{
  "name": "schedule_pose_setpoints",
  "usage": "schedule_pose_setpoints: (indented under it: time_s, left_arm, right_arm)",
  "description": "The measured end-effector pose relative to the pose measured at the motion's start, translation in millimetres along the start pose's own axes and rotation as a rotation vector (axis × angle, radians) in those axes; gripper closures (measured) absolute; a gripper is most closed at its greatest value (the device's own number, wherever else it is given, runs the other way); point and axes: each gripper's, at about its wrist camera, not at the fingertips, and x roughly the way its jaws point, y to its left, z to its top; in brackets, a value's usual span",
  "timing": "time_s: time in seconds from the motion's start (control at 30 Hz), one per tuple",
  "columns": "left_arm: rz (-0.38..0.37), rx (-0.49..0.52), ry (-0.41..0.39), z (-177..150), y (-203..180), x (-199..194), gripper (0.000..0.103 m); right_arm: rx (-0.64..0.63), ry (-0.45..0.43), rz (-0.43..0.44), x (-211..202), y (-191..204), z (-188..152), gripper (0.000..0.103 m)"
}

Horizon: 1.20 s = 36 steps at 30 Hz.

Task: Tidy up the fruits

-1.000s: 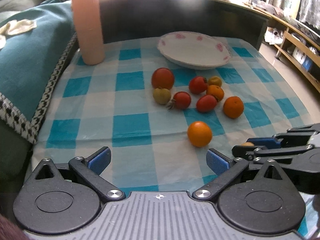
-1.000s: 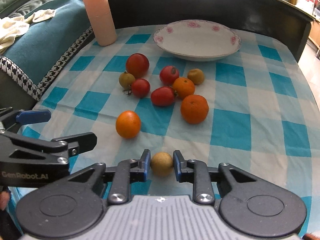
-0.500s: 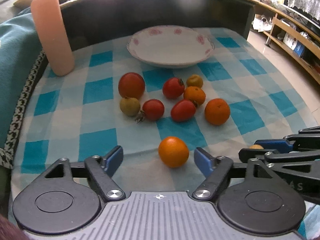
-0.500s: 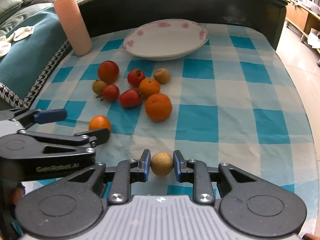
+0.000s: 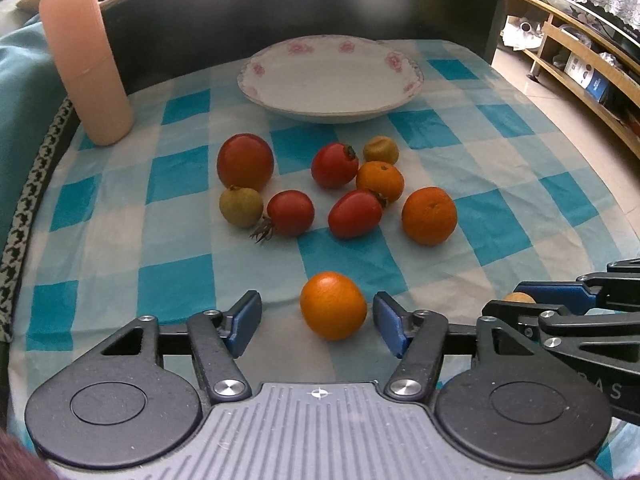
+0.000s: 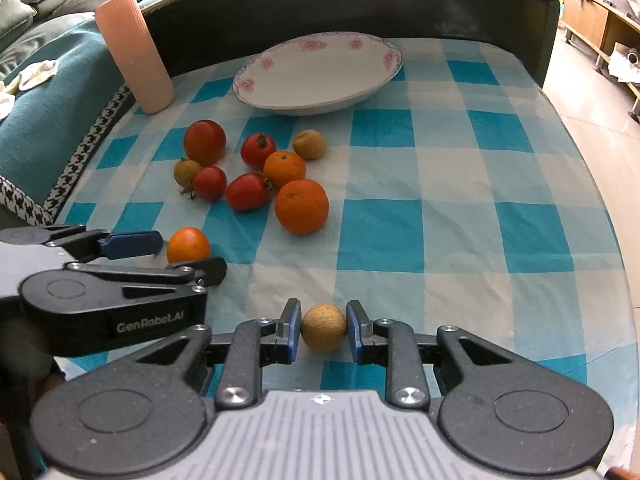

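Observation:
My left gripper (image 5: 317,322) is open, its fingers on either side of a small orange (image 5: 333,305) that rests on the checked cloth. My right gripper (image 6: 323,328) is shut on a small tan round fruit (image 6: 323,327), held just above the cloth; it also shows in the left wrist view (image 5: 518,298). A cluster of tomatoes (image 5: 354,213), oranges (image 5: 429,215) and small yellowish fruits (image 5: 241,206) lies mid-table. A white flowered plate (image 5: 332,76) stands empty behind them.
A tall pink ribbed cylinder (image 5: 84,64) stands at the back left. A dark raised rim (image 5: 280,12) borders the table's far side. A teal blanket (image 6: 44,120) lies to the left. Wooden shelves (image 5: 580,64) and floor are at the right.
My left gripper has moved forward and right so the small orange now sits between its open fingers. My right gripper has stayed shut on the tan fruit and swung its view left.

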Motion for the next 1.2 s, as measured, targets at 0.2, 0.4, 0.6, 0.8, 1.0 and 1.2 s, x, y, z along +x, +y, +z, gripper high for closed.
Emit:
schedule_pose_setpoints:
  time_s: [0.2,0.4,0.6,0.8,1.0,1.2]
  left_arm:
    - [-0.04,0.009,-0.008,-0.7,0.3,-3.9,0.061]
    - [-0.044,-0.015,-0.014,-5.3,7.9,-11.9,0.061]
    - [-0.044,-0.063,-0.02,-0.6,14.1,-22.1,0.061]
    - [-0.056,-0.073,-0.075,26.0,13.2,-37.2,0.061]
    - [-0.066,-0.083,-0.114,67.4,19.2,-25.0,0.061]
    - [-0.051,-0.107,-0.103,96.1,27.0,1.6,0.061]
  right_arm:
    - [0.012,-0.002,0.001,-2.6,-2.2,0.1,0.063]
    - [0.027,-0.022,-0.011,-11.5,-6.1,0.3,0.063]
    - [0.03,-0.051,-0.007,-23.1,-7.4,5.4,0.063]
    - [0.038,-0.116,0.004,-41.1,-7.5,31.8,0.063]
    - [0.021,-0.148,-0.005,-33.7,-4.3,68.9,0.063]
    - [0.013,-0.141,-0.006,-3.7,-1.4,108.5,0.063]
